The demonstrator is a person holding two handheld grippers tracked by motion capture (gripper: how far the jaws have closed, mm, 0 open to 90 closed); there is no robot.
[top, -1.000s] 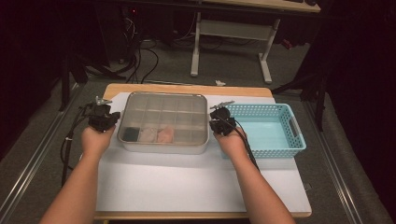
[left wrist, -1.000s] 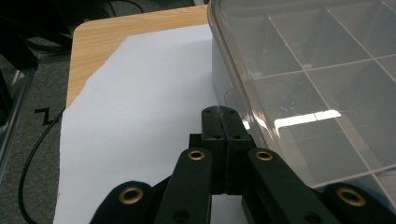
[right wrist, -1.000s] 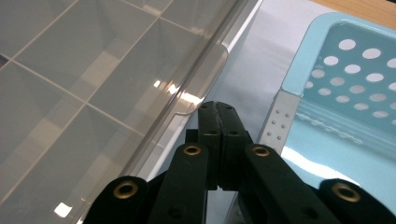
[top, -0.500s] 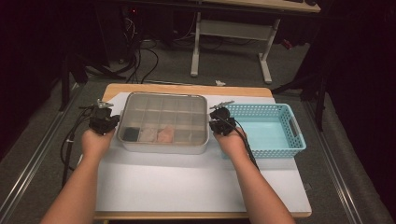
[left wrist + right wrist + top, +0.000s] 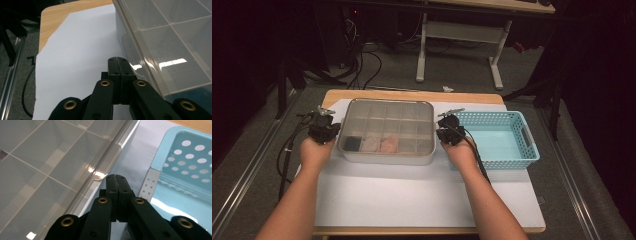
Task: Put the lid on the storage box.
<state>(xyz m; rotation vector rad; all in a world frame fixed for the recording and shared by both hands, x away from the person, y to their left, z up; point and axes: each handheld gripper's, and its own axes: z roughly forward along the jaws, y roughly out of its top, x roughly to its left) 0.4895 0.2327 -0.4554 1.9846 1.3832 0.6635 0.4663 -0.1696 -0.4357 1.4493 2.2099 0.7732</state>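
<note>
Both hands flank the clear divided box (image 5: pixel 386 131) on the worktop (image 5: pixel 412 192), left gripper (image 5: pixel 323 127) by its left end, right gripper (image 5: pixel 449 131) between box and blue basket (image 5: pixel 499 139), fingers pressed together, equally near.

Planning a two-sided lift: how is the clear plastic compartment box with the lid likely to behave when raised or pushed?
The clear plastic compartment box is probably stiff: its gridded walls and thick rim look rigid. It seems light, as most cells look empty, with small pieces in a few near cells. Its glossy lid and lip may be slippery for the shut left tongs and right tongs.
</note>
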